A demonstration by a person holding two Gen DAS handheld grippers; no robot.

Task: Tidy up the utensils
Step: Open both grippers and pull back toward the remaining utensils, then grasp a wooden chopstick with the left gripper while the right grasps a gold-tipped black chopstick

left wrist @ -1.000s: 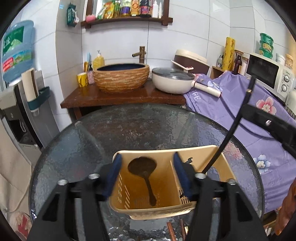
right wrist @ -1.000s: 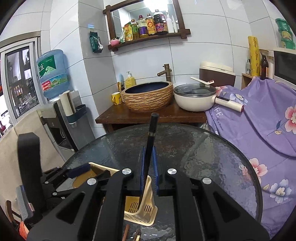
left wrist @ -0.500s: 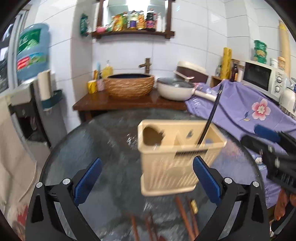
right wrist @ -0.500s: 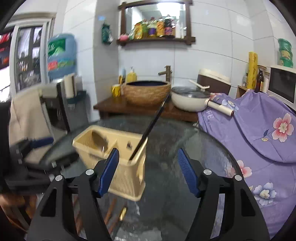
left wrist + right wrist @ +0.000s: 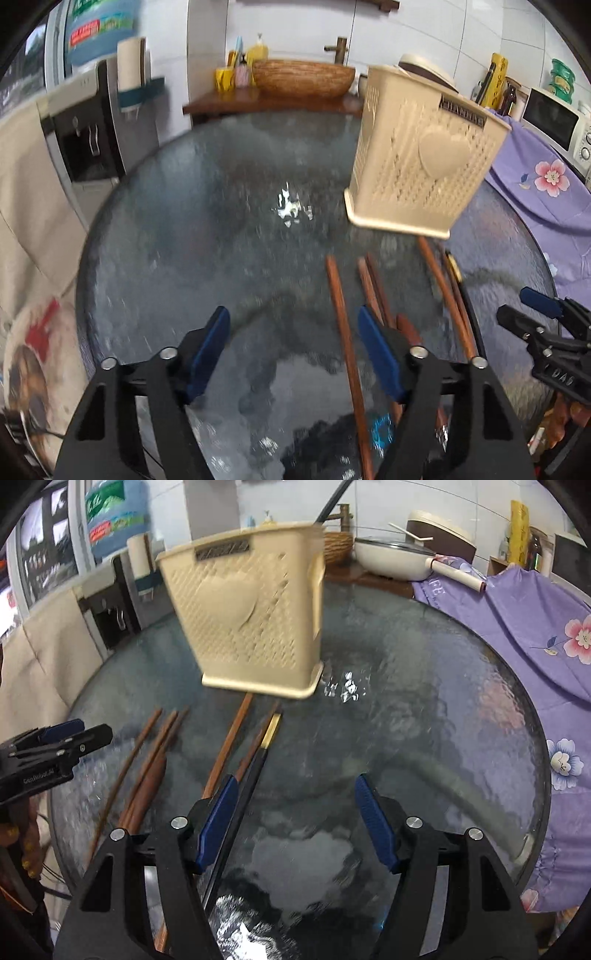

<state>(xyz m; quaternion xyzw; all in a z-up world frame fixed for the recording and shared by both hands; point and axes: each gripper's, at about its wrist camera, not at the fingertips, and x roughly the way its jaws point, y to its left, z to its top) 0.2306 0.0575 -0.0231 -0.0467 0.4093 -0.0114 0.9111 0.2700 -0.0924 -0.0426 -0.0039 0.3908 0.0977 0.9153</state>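
While the beige perforated plastic utensil basket (image 5: 251,613) stands ready, both the left gripper (image 5: 293,354) and right gripper (image 5: 295,819), half-open and empty with jaws just closing, hover over loose brown wooden chopsticks (image 5: 343,332) to collect them.

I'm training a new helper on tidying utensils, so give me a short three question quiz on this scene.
1. True or false: the left claw grips a chopstick.
2. What stands on the glass table? A) beige holder B) blue bucket C) metal rack
3. What lies in front of the beige holder?

Key: 1 false, both it and the right claw are open. 2 A. 3 loose wooden chopsticks.
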